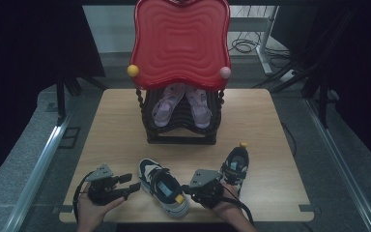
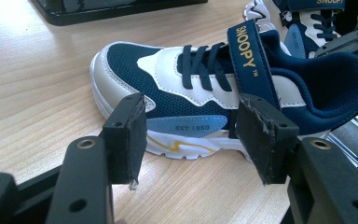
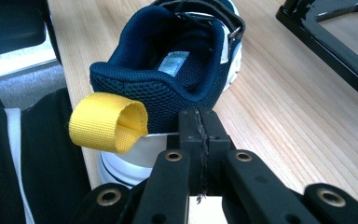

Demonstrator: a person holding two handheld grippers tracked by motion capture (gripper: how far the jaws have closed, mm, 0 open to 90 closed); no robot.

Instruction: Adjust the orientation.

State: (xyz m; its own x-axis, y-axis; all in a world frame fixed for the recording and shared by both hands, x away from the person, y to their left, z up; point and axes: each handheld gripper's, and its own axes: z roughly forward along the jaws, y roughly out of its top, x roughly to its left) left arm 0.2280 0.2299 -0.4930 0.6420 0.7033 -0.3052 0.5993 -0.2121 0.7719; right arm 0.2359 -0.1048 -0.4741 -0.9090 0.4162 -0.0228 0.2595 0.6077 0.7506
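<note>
A navy and white sneaker (image 1: 163, 186) with a yellow heel loop (image 3: 109, 122) lies on the wooden table (image 1: 121, 130) near the front edge. My right gripper (image 1: 186, 189) is shut, its closed pads (image 3: 200, 128) up against the sneaker's heel (image 3: 168, 100) beside the loop, with nothing between them. My left gripper (image 1: 131, 182) stands open at the sneaker's left side (image 2: 186, 126), its jaws level with the sole and not touching it. The matching second sneaker (image 1: 235, 166) stands just right of my right hand.
A black shoe rack (image 1: 181, 128) holding a pair of pink sandals (image 1: 182, 104) stands mid-table, topped by a red wavy tray (image 1: 181, 41). Bare wood lies left and right of the rack. Metal rails run along the floor on both sides.
</note>
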